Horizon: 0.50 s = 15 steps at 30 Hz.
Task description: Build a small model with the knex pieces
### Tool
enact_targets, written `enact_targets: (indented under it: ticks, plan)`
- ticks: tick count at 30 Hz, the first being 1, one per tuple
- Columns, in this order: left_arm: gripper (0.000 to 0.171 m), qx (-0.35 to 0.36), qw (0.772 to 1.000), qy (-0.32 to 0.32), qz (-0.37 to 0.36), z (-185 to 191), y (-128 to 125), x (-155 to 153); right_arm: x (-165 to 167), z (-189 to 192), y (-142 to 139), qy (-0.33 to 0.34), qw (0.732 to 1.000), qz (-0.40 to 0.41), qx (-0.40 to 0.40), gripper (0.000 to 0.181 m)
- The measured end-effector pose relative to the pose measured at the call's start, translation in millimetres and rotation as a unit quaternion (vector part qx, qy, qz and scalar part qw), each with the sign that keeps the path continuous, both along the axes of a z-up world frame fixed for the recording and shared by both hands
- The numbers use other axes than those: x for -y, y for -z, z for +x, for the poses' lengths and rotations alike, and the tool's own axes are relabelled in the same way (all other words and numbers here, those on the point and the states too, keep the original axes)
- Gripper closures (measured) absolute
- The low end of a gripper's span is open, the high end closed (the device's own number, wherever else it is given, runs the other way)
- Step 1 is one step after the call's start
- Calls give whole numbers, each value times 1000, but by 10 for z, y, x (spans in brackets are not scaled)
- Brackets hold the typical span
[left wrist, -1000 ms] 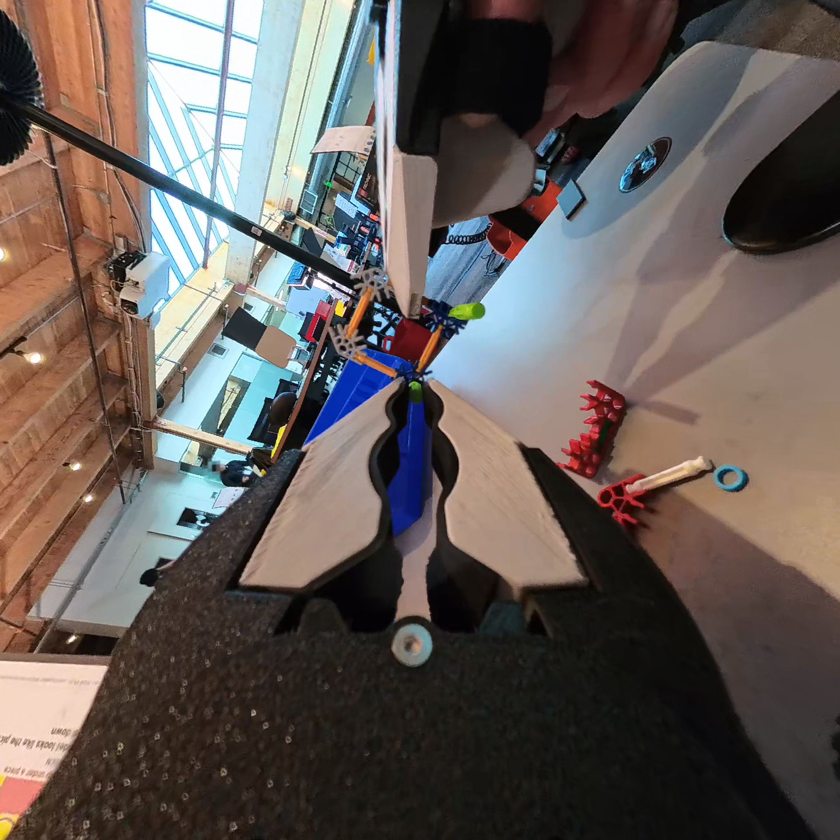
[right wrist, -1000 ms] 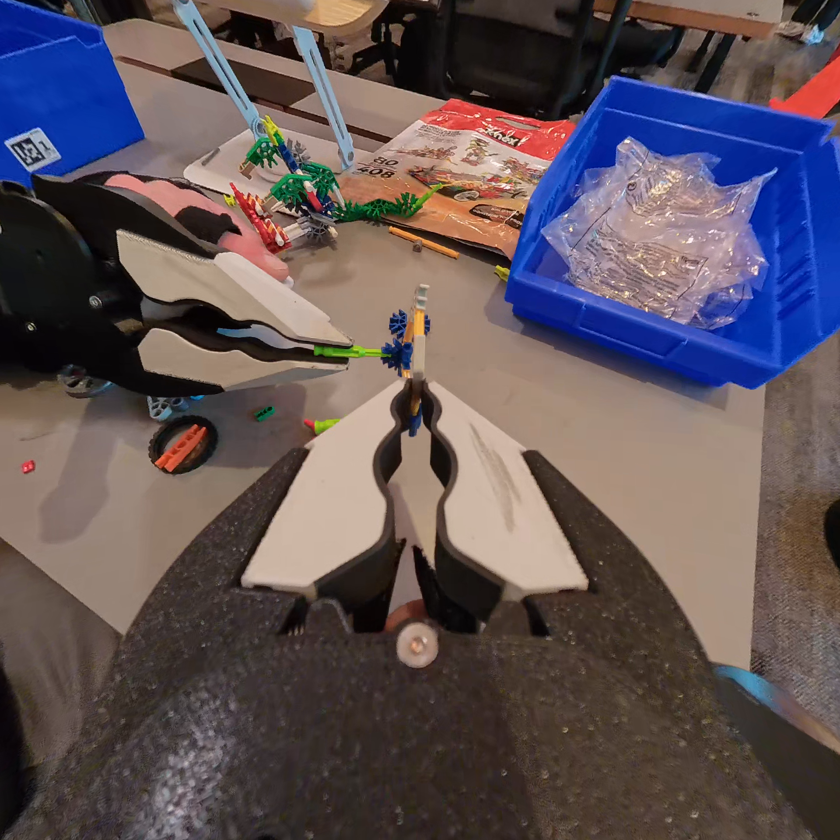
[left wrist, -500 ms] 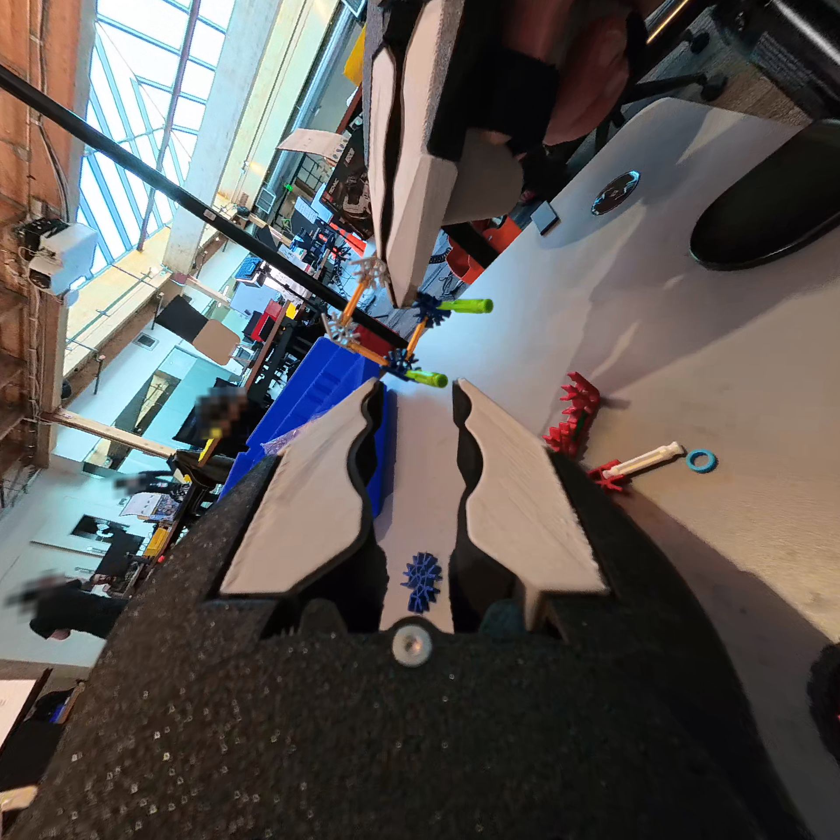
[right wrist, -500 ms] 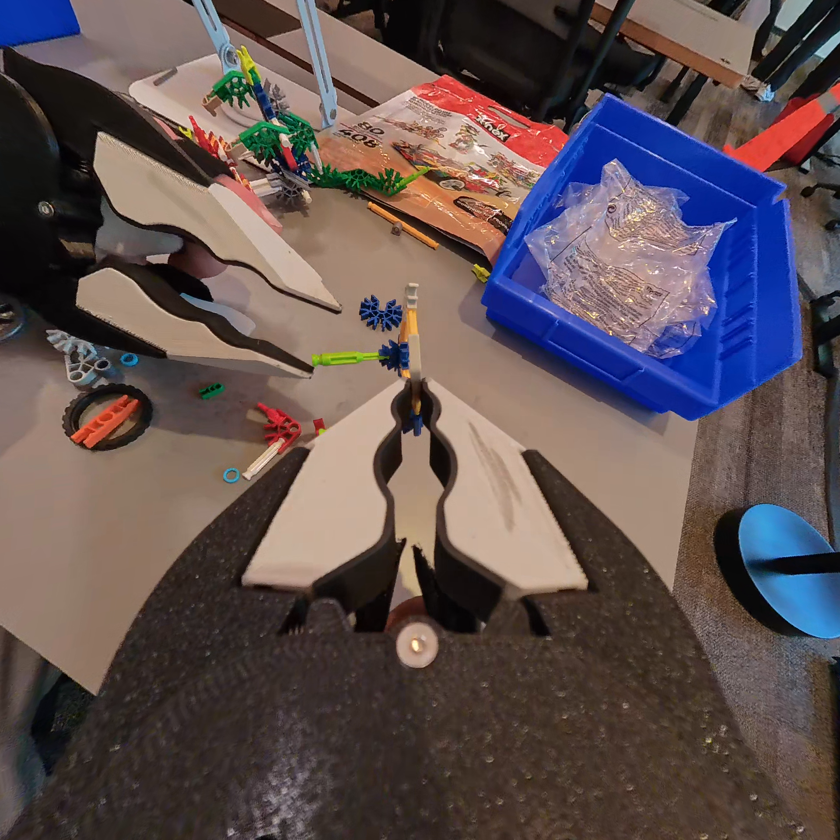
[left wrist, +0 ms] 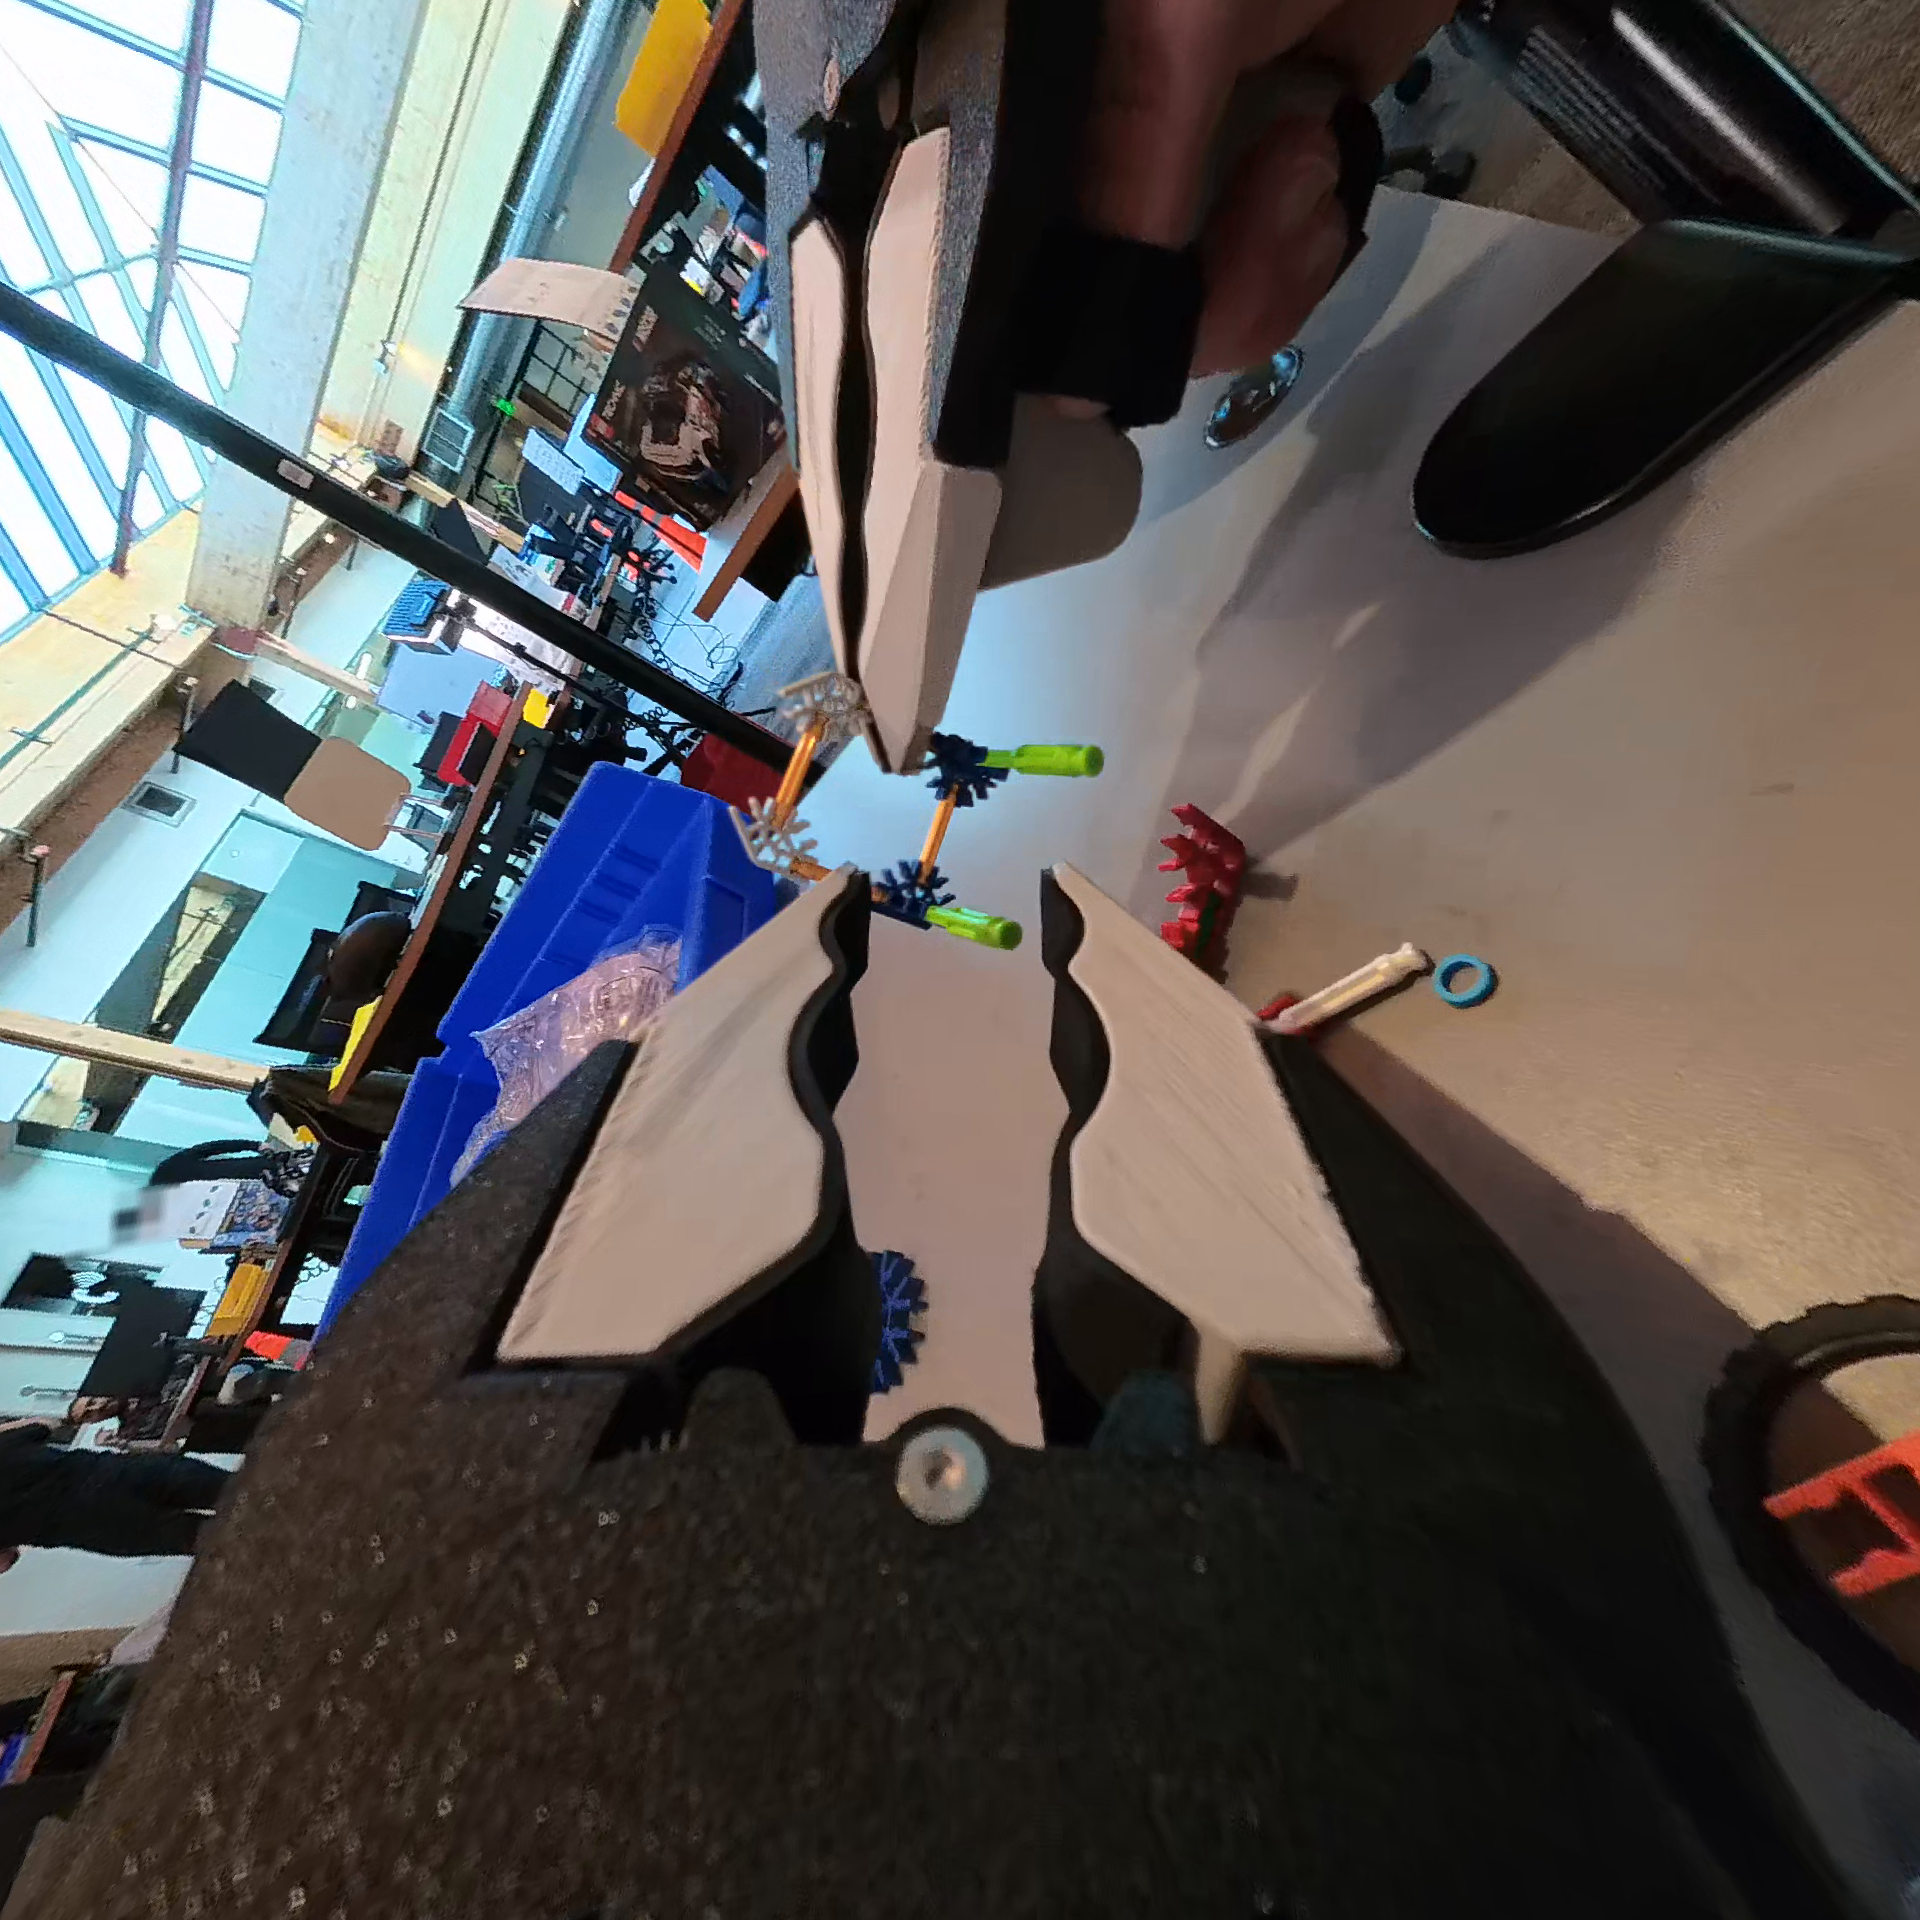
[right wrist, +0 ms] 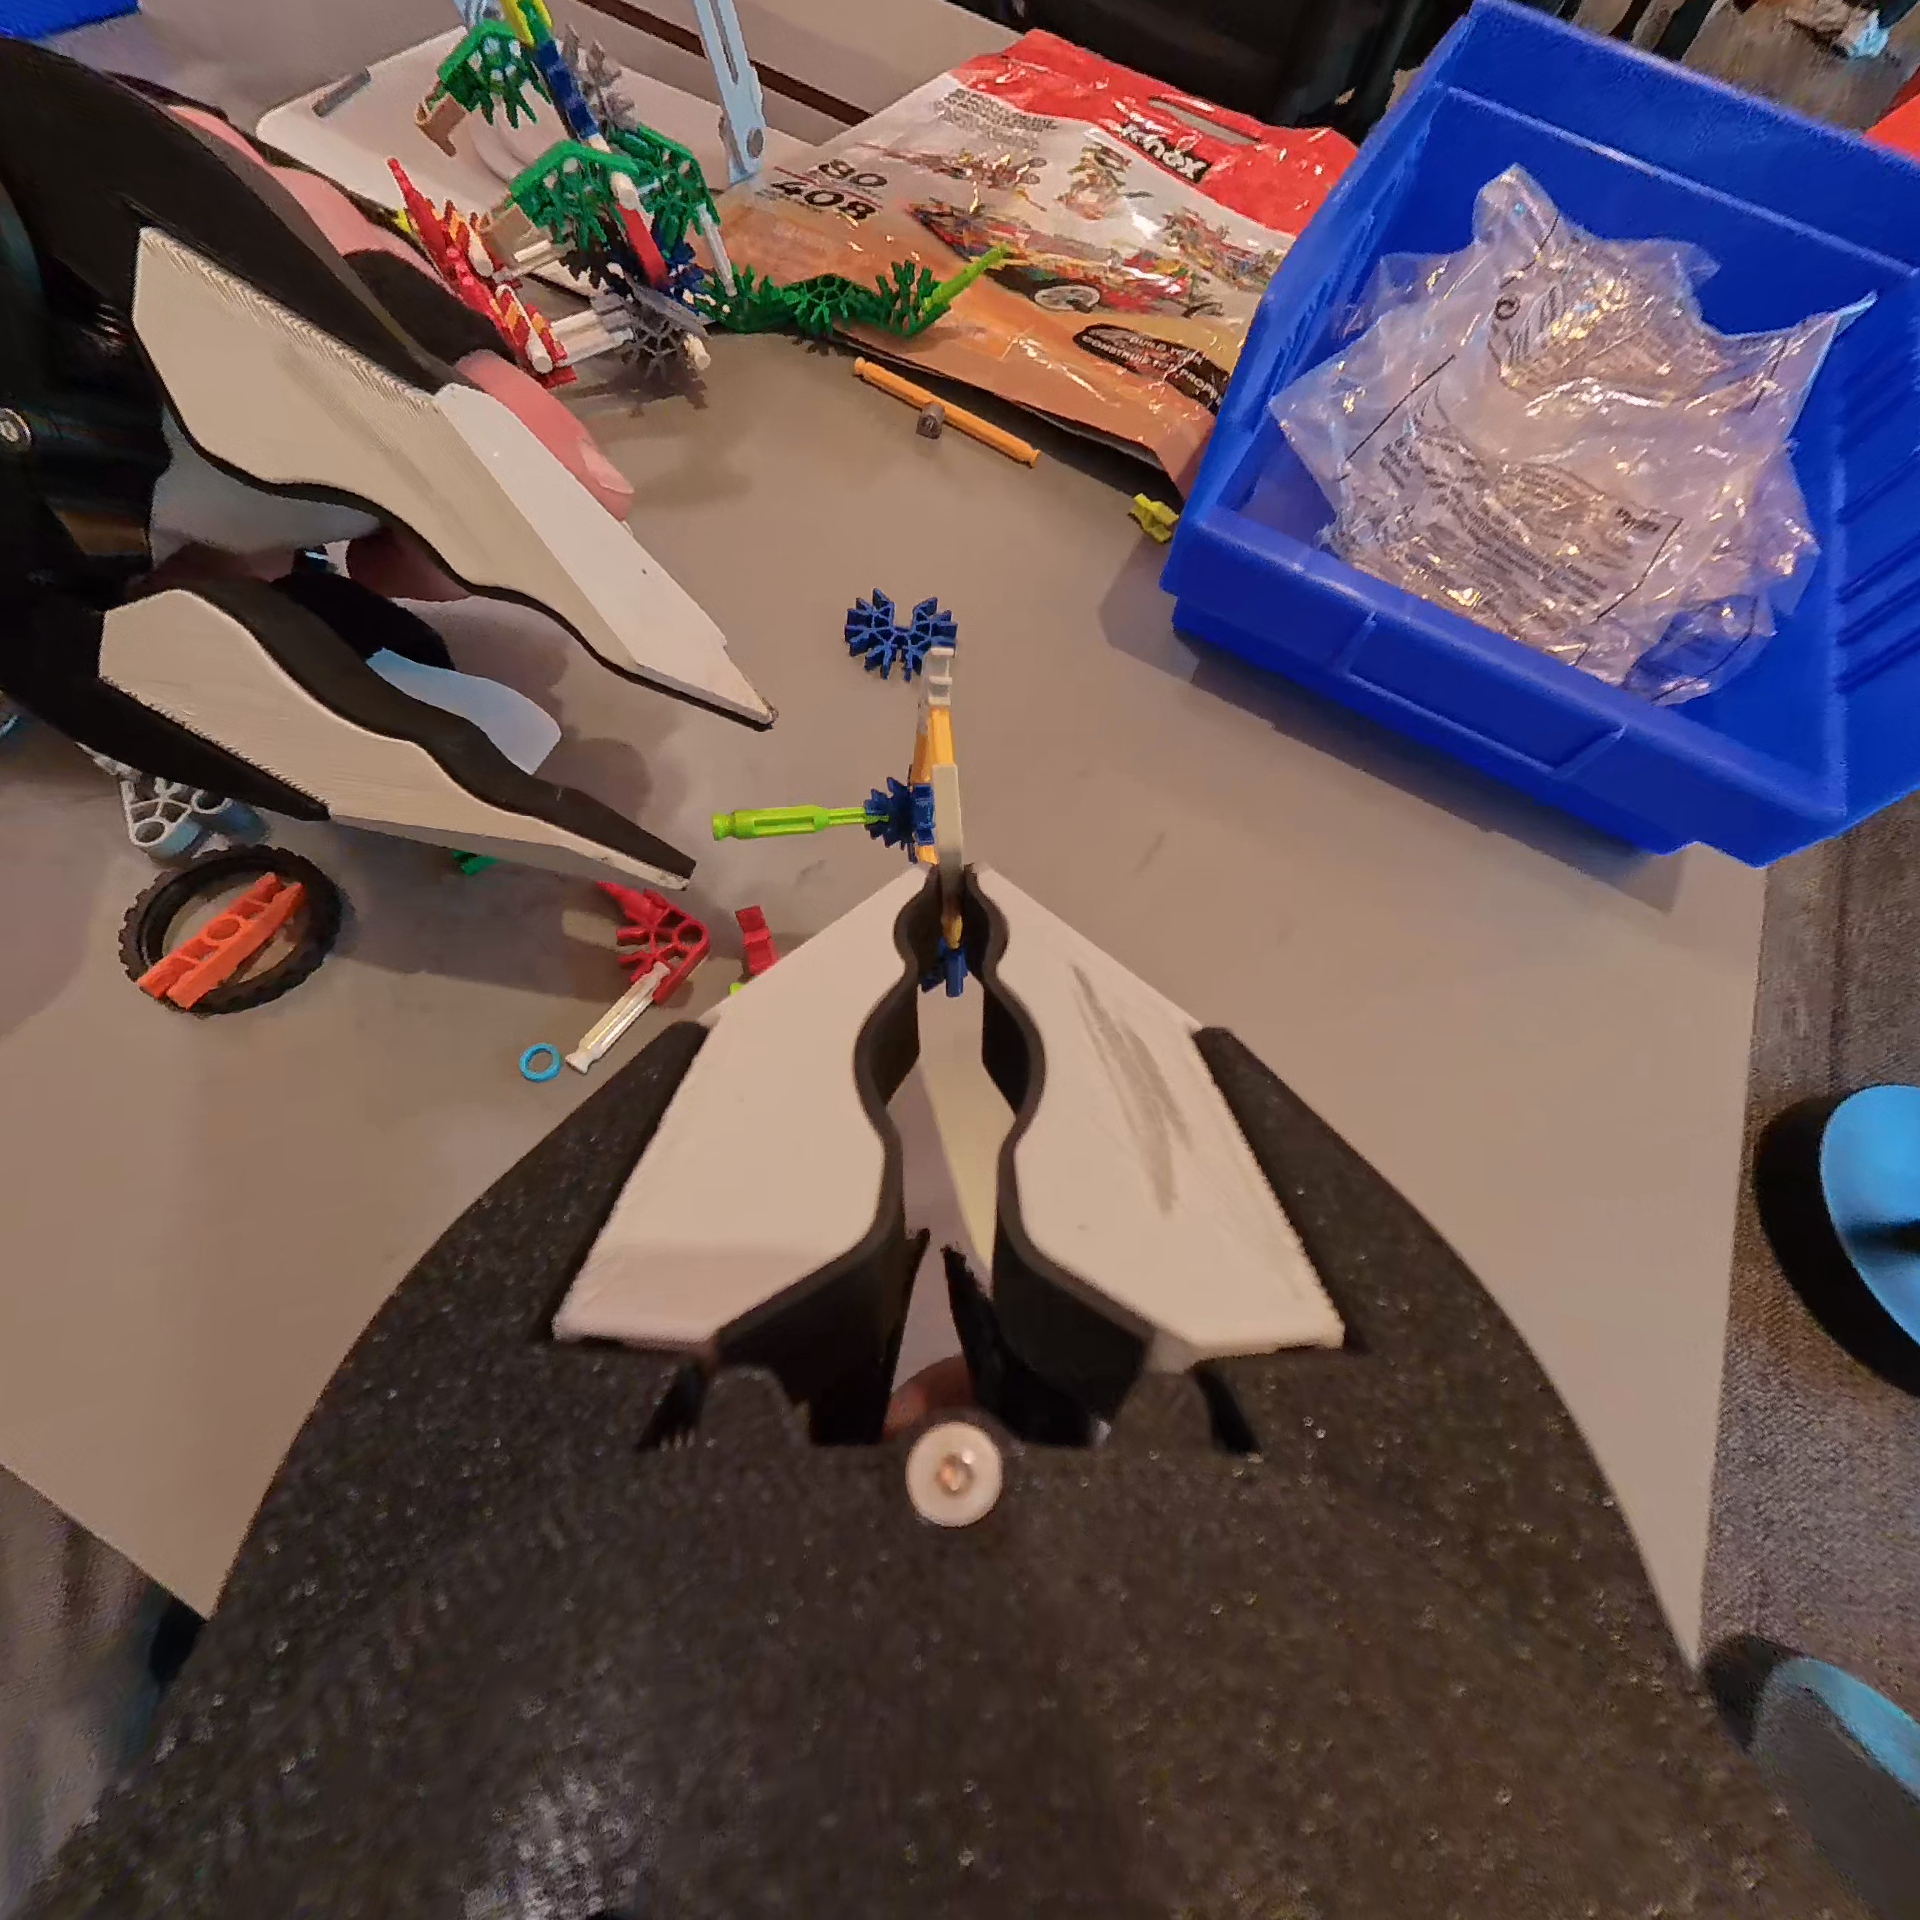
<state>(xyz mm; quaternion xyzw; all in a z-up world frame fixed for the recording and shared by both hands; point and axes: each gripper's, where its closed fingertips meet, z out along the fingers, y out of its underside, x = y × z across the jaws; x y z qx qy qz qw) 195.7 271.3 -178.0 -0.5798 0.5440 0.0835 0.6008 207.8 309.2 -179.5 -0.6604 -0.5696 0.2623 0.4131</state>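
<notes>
The right claw was pinched on a small frame of rods and connectors, its tips gripping the frame's near edge so that the piece stood raised above the grey bench. In the left wrist view the same frame showed as a square of orange rods with blue and pale snowflake connectors at the corners and two lime-green rods jutting sideways, with the right claw reaching down onto it from above, a person's hand wrapped round its handle. The left claw was spread wide and held nothing; it lay level and tilted onto its side, its tips just short of the lower green rod. From the right wrist view the left claw pointed in from the left, fingers apart one above the other, the green rod's end near the lower tip. A loose blue connector lay on the bench beyond the frame. Red connectors, a white rod and a small blue ring lay scattered below the left claw, beside a black tyre with an orange piece in it. A blue bin holding a clear plastic bag stood to the right, near a printed red packet.
</notes>
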Motion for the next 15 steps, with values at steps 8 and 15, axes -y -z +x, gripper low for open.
enact_targets:
  ticks: [8, 15]
  plan:
    - [141, -5, 1000, 0, -12, 4, 72, -10, 5, 32, 50, 2, 1000, -17, -12, 179]
    - [141, 5, 1000, -8, 6, 28, -43, -14, -4, 44, -46, 29, 999, -21, -24, 179]
